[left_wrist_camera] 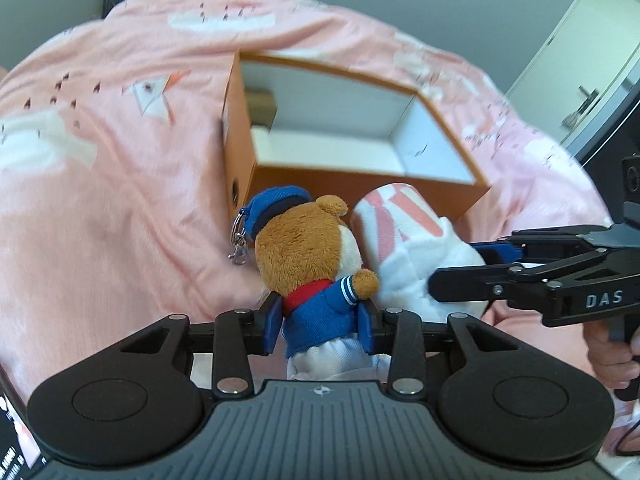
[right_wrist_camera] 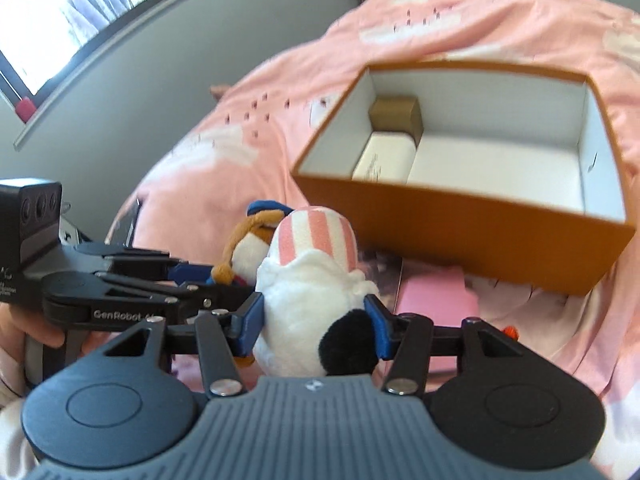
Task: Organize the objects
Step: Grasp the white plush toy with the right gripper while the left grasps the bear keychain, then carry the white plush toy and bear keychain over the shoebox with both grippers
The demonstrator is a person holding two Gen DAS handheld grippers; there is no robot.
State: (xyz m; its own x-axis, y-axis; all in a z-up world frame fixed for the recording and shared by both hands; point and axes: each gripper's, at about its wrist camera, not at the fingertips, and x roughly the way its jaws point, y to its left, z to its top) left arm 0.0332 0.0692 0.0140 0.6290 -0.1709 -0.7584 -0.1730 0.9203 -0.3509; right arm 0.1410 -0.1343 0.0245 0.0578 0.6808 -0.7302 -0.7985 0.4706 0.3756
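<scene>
Two plush toys ride side by side in two hand-held grippers above a pink bedspread, a box waiting ahead. The left gripper pinches a small brown teddy bear in a blue sailor jacket, red scarf and blue cap at the waist between its blue pads; a metal key-ring clasp hangs from the cap. Just beside it, the right gripper squeezes a soft white plush toy with a pink-and-white striped hat and a black patch, its pile bulging round the pads. The two toys touch. Beyond both sets of fingers, the open orange cardboard box with a white lining sits on the pink printed quilt, holding only a small brown carton and a white packet at one end. The step appears to be carrying; next, each toy needs lifting over the near wall and releasing onto the bare floor.
</scene>
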